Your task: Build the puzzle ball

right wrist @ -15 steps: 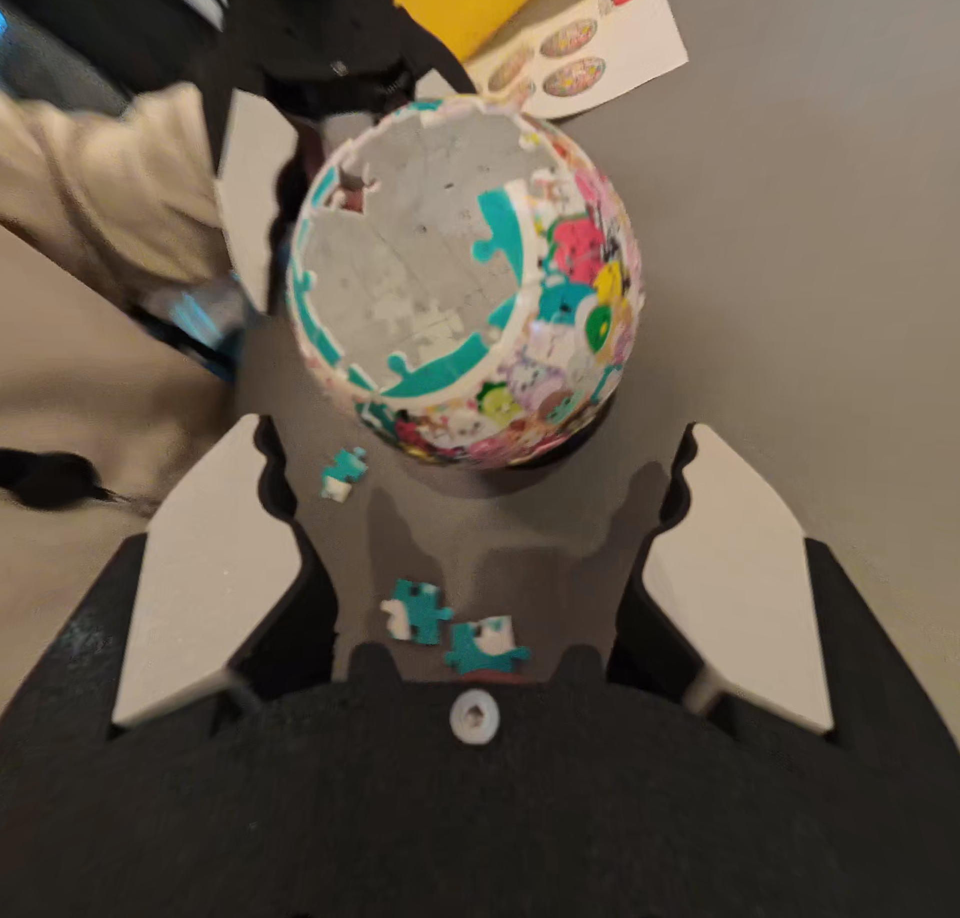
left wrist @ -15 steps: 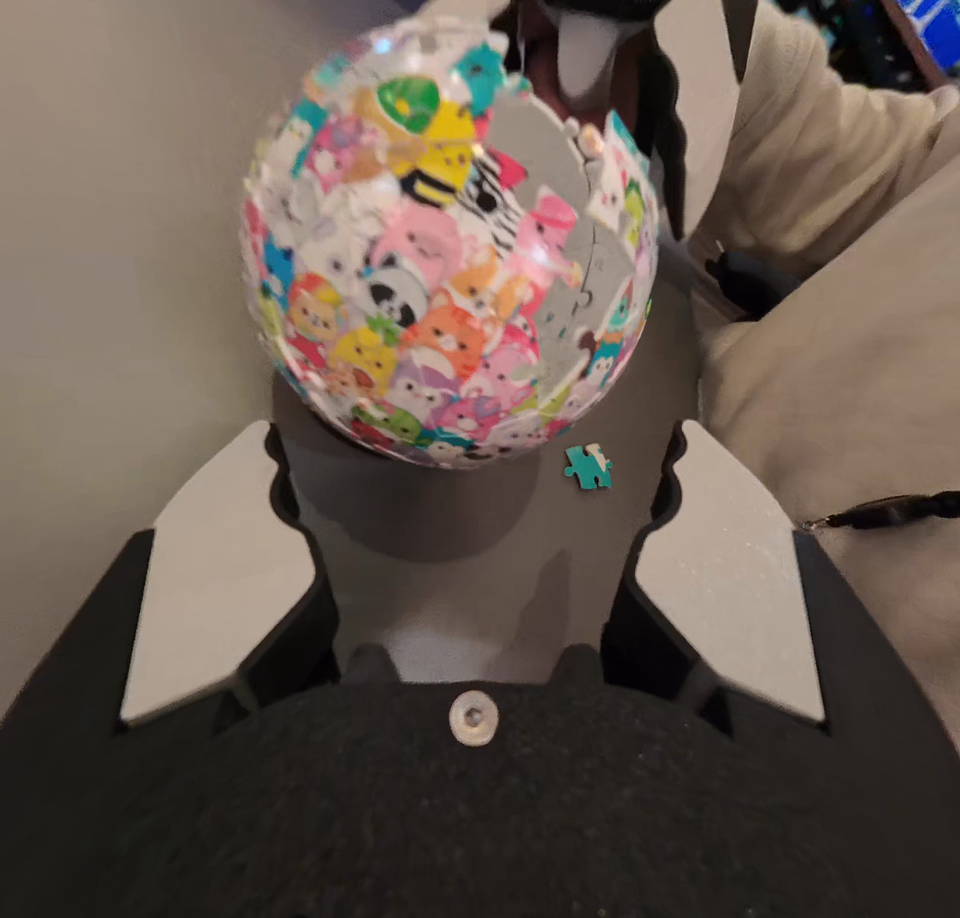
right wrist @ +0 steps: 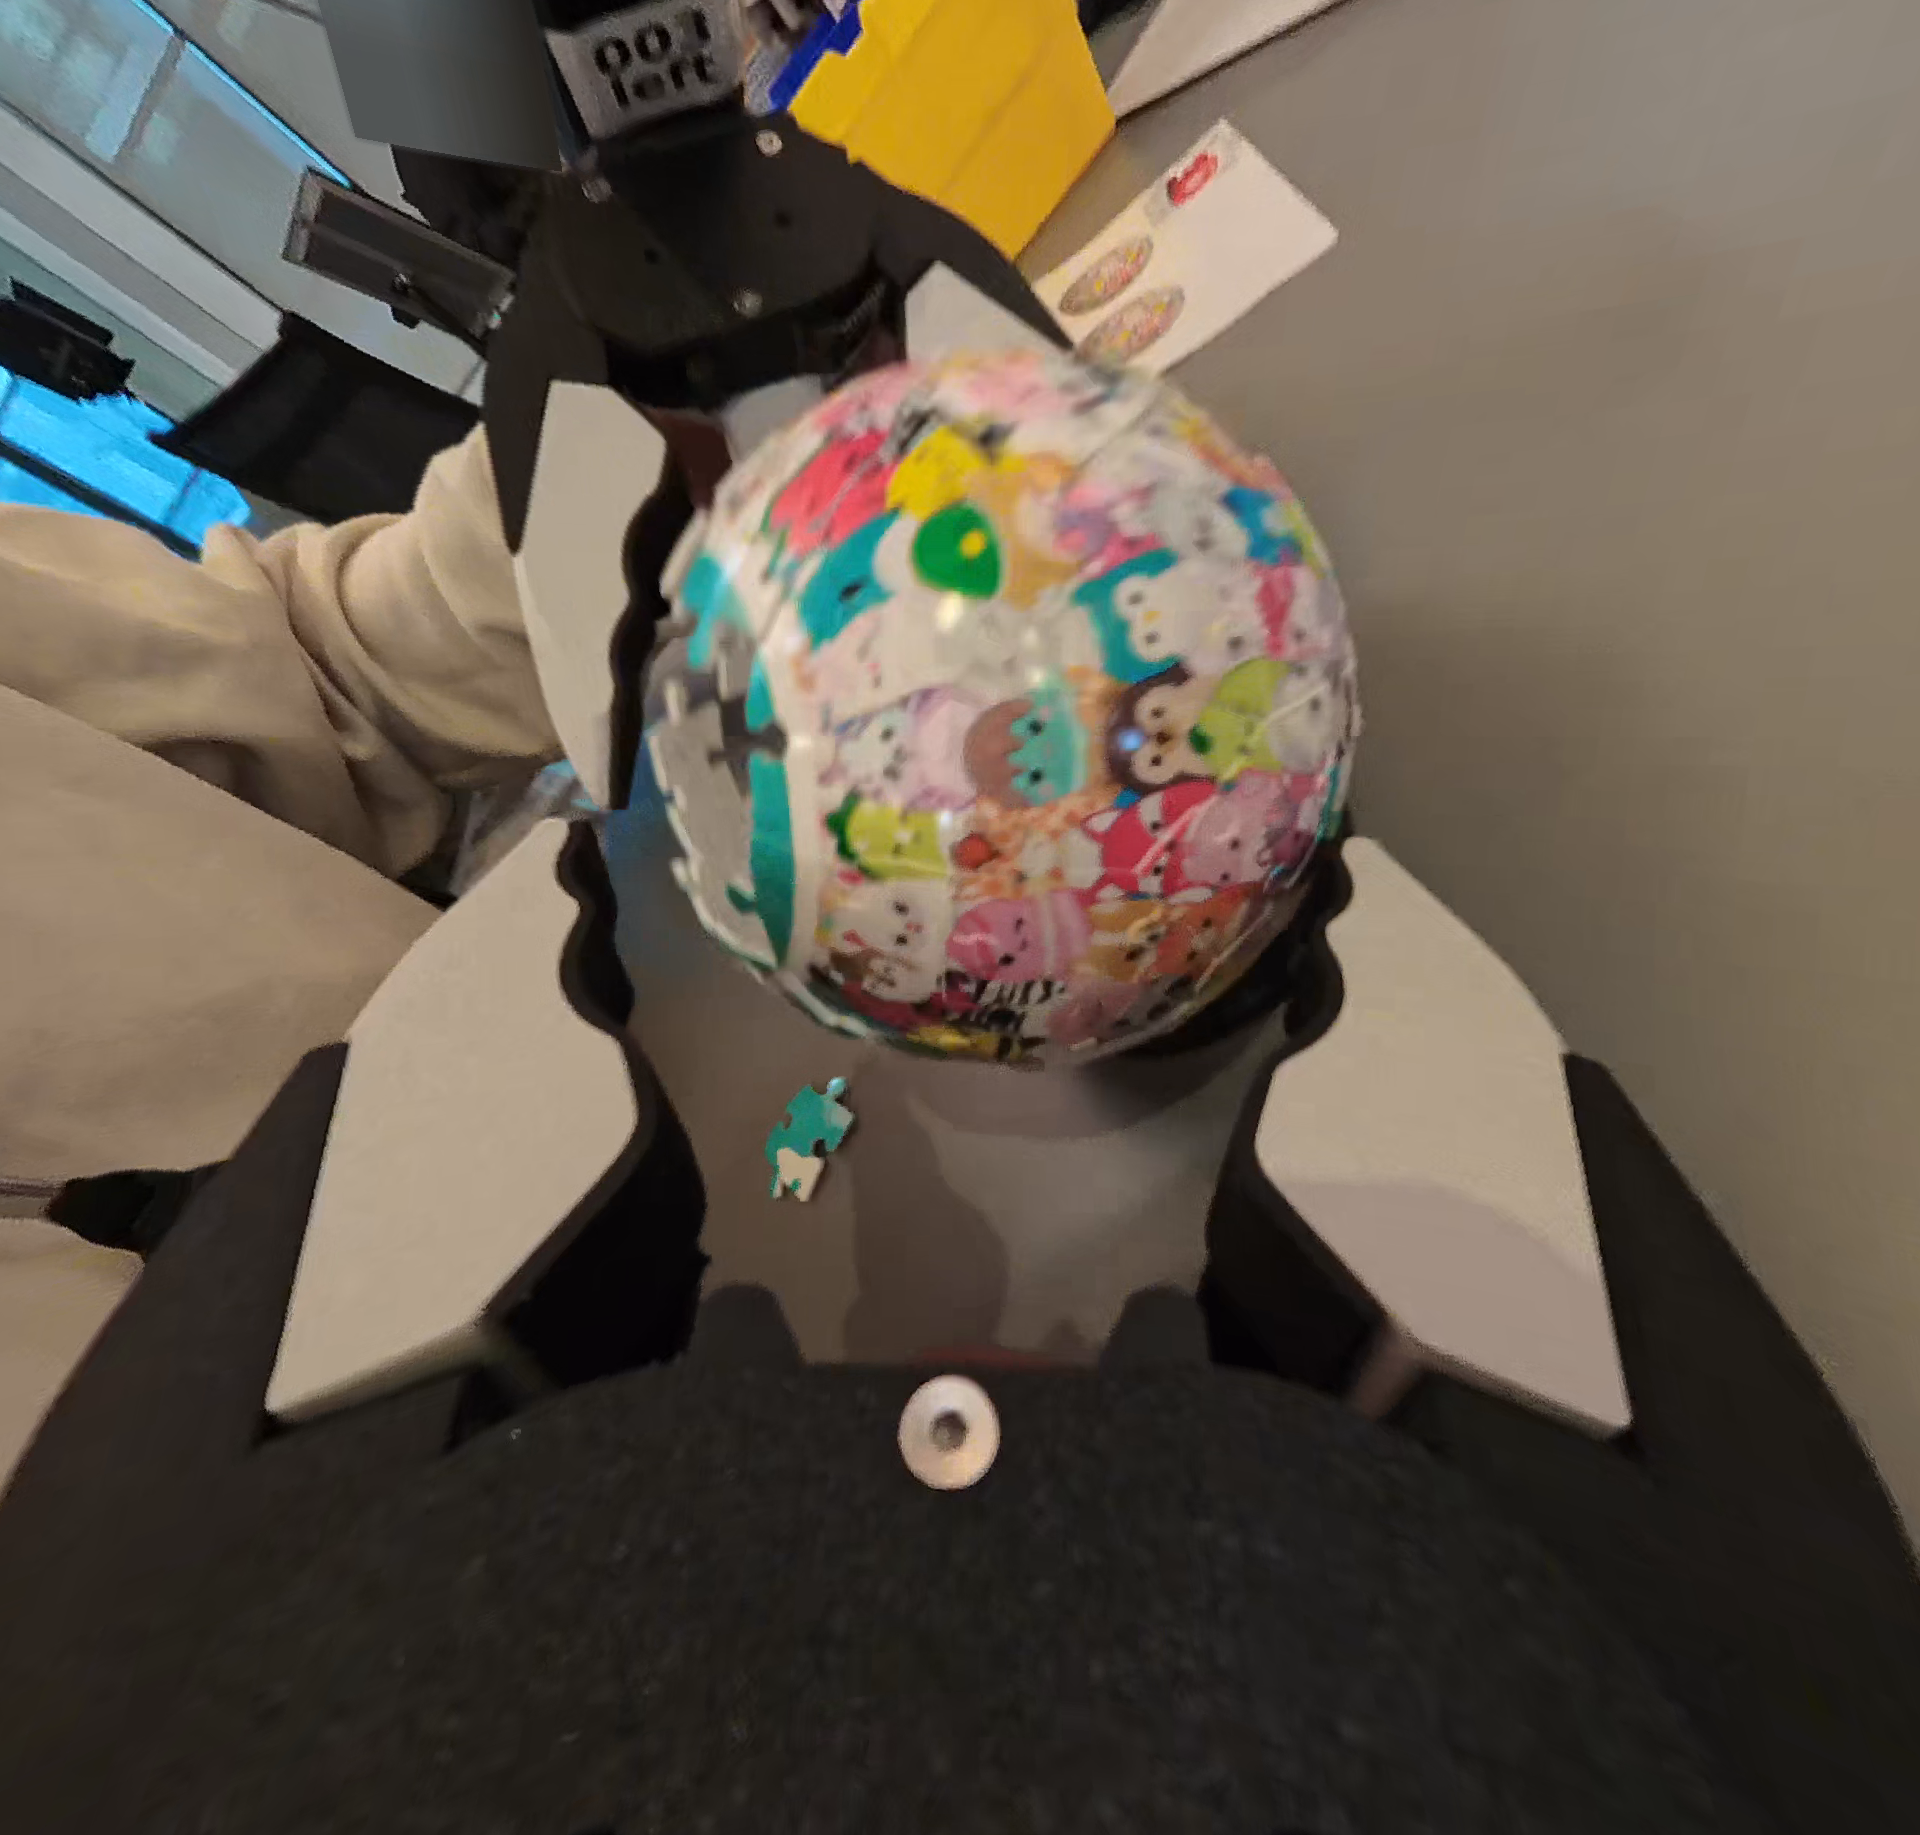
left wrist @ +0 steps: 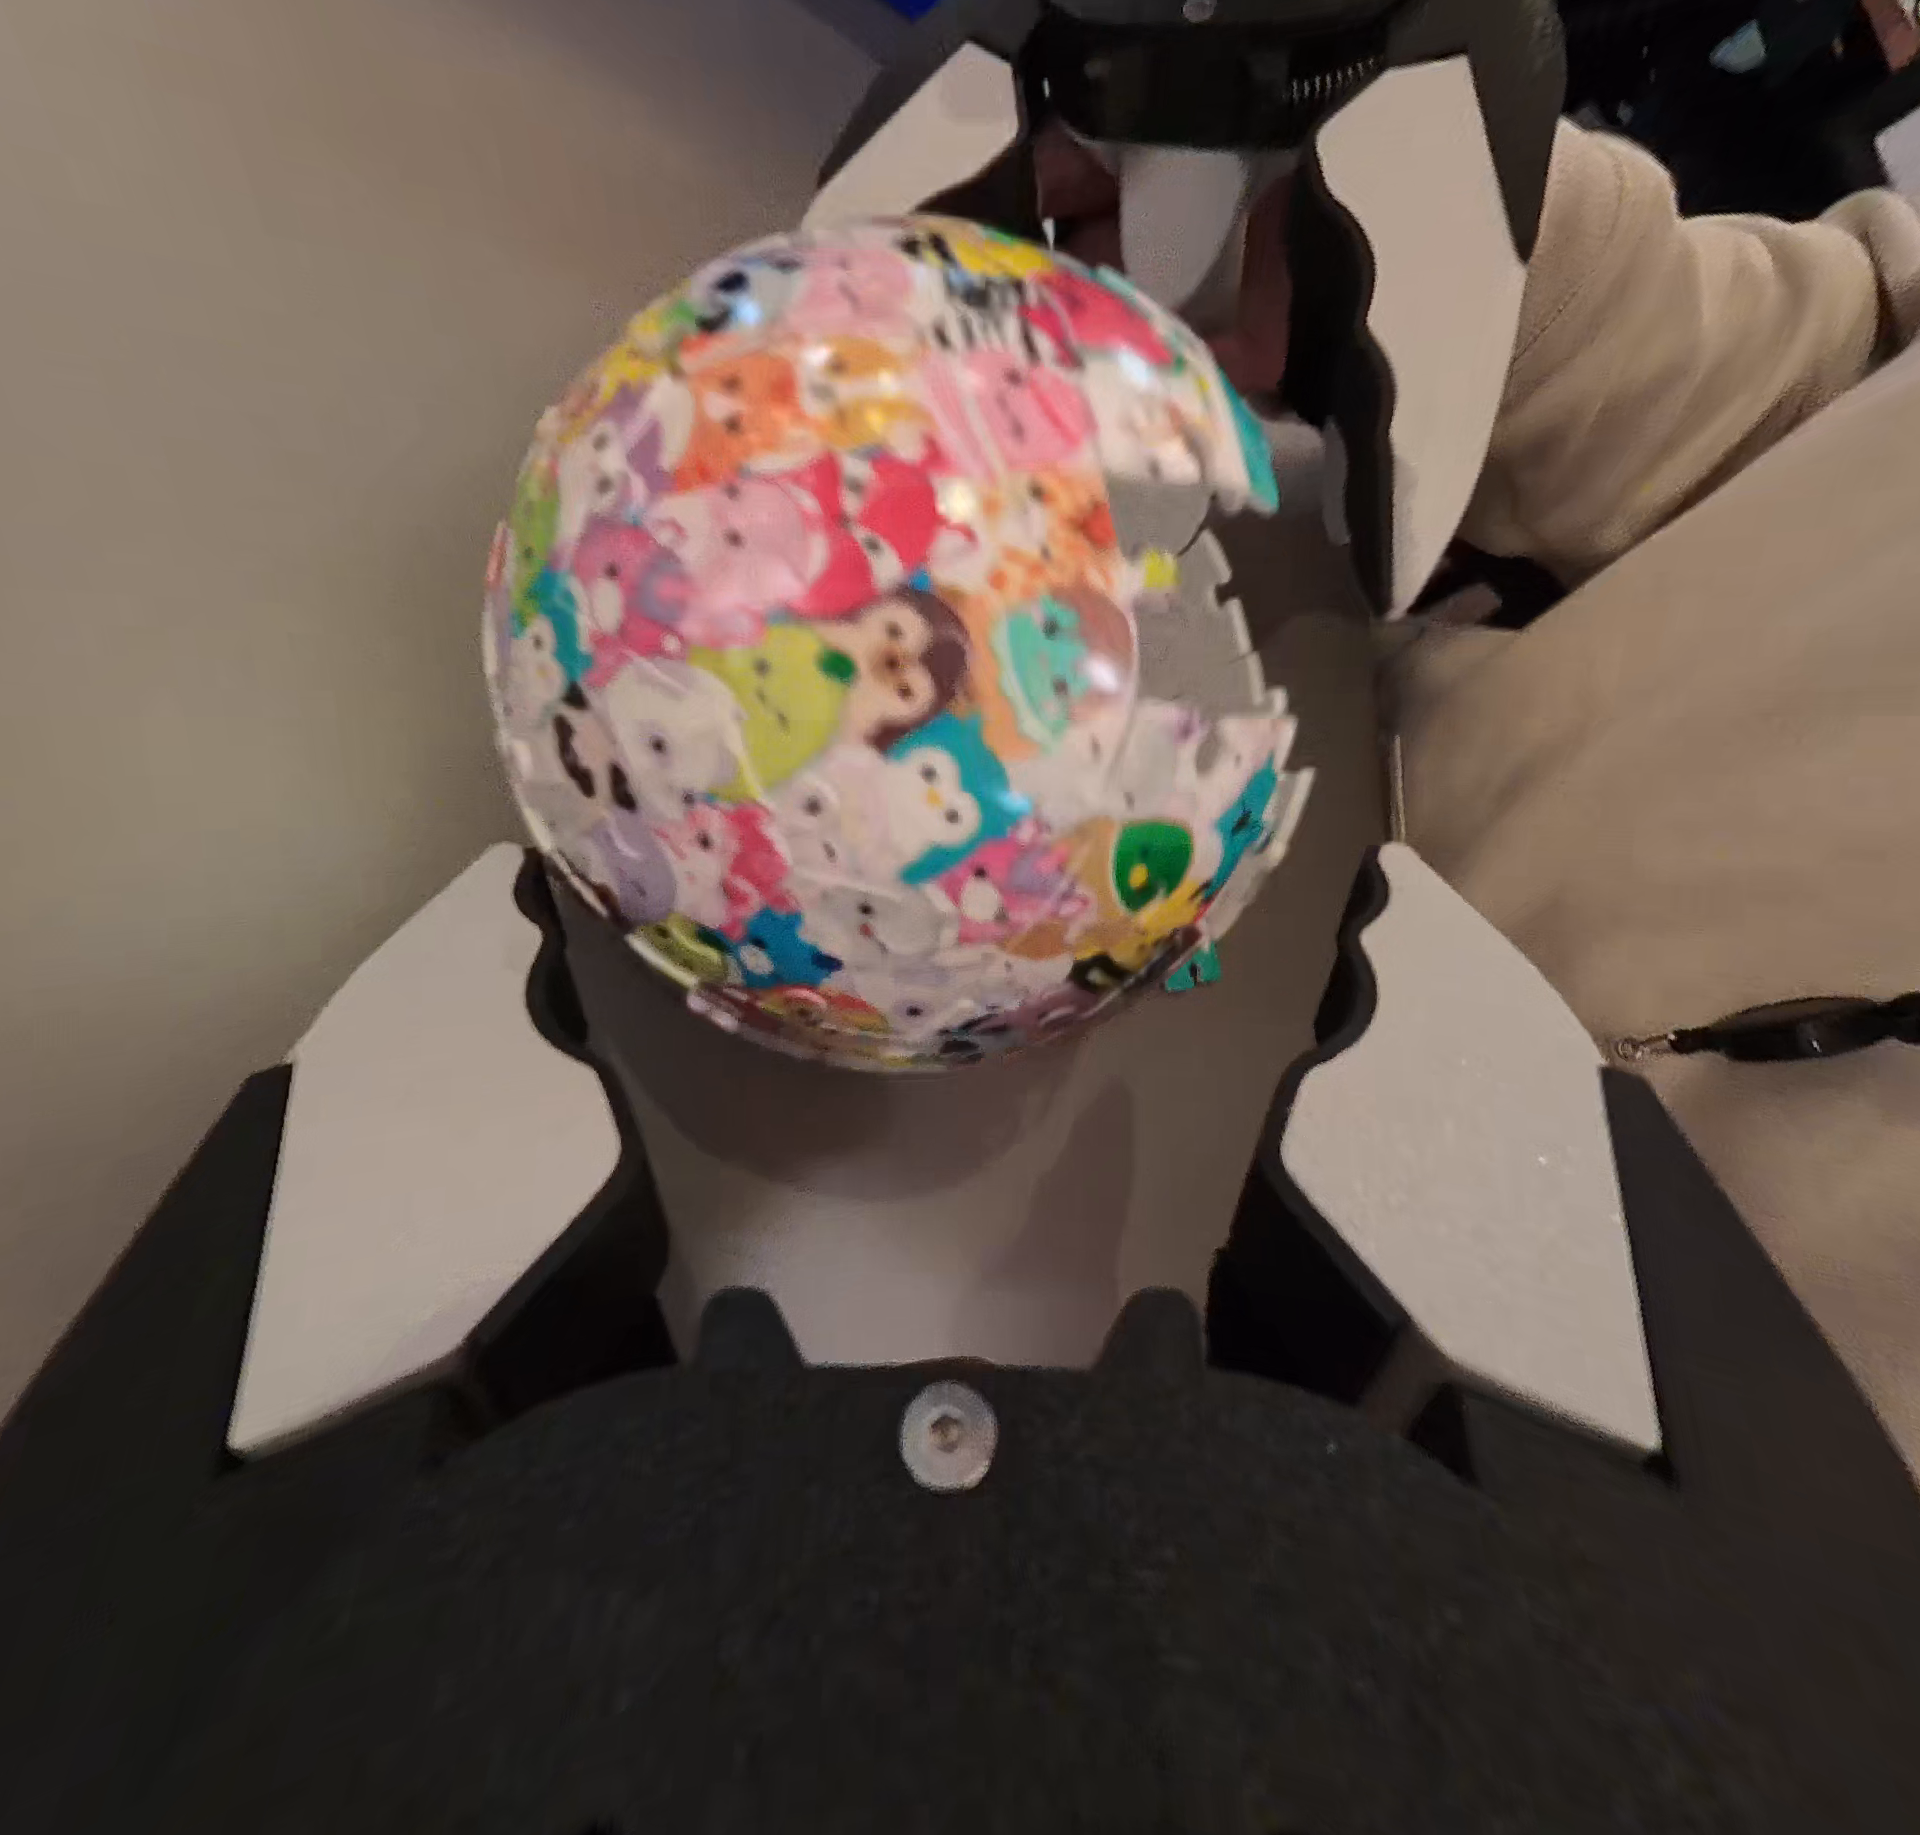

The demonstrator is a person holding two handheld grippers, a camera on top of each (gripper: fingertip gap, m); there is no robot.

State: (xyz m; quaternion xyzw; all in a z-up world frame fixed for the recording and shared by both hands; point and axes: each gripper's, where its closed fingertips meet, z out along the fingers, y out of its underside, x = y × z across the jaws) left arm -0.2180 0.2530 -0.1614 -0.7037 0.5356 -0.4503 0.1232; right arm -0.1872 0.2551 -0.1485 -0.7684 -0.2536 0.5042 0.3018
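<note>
A round puzzle ball [left wrist: 883, 642] printed all over with bright cartoon animals sits on the grey desk [left wrist: 260, 435] between the two grippers, which face each other across it. Its shell has a gap on the side toward the person's cream sleeve [right wrist: 260, 632], where jagged piece edges and the pale grey inside show (the picture is blurred there, so the gap's full outline is hard to read).

The left gripper [left wrist: 940, 938] has its jaws spread wide, the ball's lower part lying between the tips without clear contact. The right gripper [right wrist: 956, 912] is likewise released, jaws apart; its right tip lies close against the ball [right wrist: 997, 705], though whether it touches I cannot tell.

A loose teal and white puzzle piece [right wrist: 808, 1136] lies flat on the desk just beside the ball, between the right gripper's jaws. Beyond the ball lie a white printed sheet [right wrist: 1216, 237] and a yellow folded card [right wrist: 956, 92].
</note>
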